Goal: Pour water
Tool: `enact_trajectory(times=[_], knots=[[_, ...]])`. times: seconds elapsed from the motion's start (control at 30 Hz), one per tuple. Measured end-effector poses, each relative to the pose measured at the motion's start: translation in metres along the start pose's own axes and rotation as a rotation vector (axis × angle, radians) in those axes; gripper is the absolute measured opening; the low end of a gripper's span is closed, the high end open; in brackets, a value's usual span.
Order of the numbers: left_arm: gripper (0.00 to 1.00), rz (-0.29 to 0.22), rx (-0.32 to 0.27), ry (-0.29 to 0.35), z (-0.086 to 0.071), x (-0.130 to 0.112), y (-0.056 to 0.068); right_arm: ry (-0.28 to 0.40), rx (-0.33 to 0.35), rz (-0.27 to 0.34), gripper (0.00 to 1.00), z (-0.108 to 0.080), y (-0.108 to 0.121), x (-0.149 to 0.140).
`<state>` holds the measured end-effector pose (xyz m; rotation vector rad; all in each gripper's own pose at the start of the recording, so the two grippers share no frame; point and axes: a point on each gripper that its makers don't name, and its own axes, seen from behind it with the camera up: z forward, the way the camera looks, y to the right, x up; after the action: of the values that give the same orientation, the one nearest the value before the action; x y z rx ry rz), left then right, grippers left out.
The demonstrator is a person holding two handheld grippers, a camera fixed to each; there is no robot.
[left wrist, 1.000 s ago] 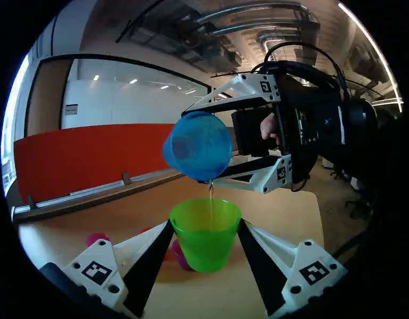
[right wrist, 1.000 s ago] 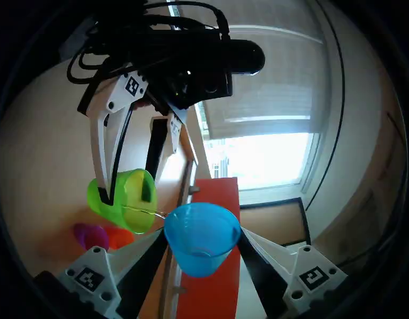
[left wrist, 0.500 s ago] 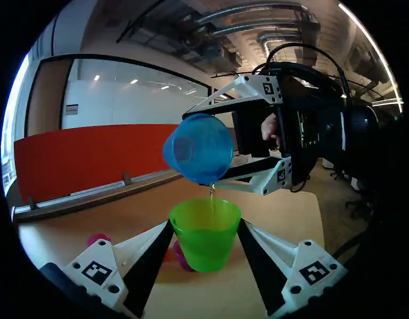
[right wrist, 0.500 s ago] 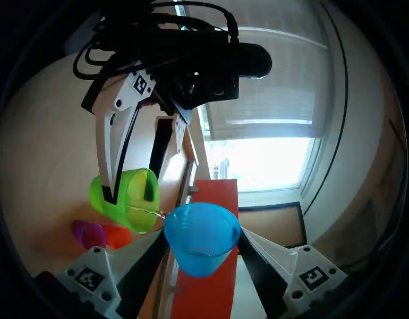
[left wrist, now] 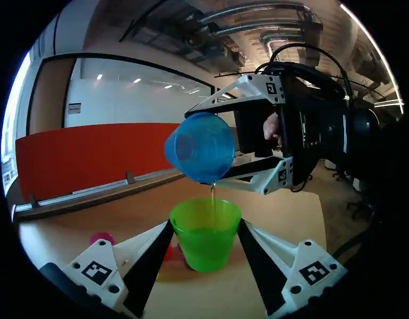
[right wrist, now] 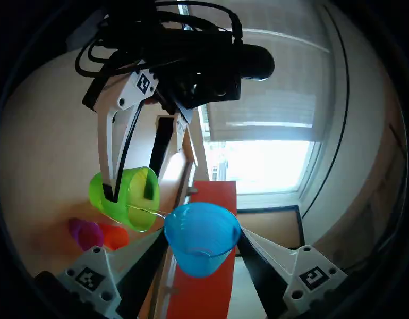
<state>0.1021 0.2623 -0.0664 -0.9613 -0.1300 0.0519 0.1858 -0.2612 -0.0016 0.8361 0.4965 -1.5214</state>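
Little changes: the right claw (right wrist: 202, 236) still grips the tipped blue cup (left wrist: 200, 147) above the green cup (left wrist: 205, 245) clamped in the left claw (left wrist: 205, 226), and the thin trickle (left wrist: 213, 195) keeps running, so the pour looks nearly finished.

The blue cup (left wrist: 200, 148) and the green cup (left wrist: 205, 239) are smooth, glossy, translucent plastic, the fingers (left wrist: 279, 247) of the left gripper (left wrist: 205, 223) look like matt white plastic lined with black pads (left wrist: 151, 260), the table (left wrist: 289, 207) is smooth pale wood with a faint sheen, and the partition (left wrist: 87, 154) is matt red.
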Motion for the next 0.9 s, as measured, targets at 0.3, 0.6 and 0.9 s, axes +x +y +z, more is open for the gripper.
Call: enact_trajectory(times=[0.3, 0.6, 0.9], knots=[[0.86, -0.002, 0.01, 0.0, -0.0003, -0.0002, -0.0041, 0.008, -0.004, -0.006, 0.92, 0.0032, 0.0021, 0.0004], [0.86, -0.005, 0.018, 0.001, -0.0004, 0.0004, -0.0065, 0.011, -0.006, -0.022, 0.92, 0.0051, 0.0035, -0.0001], [0.86, -0.001, 0.028, -0.002, 0.0, 0.0015, -0.0079, 0.022, -0.006, -0.035, 0.92, 0.008, 0.0044, 0.0012]])
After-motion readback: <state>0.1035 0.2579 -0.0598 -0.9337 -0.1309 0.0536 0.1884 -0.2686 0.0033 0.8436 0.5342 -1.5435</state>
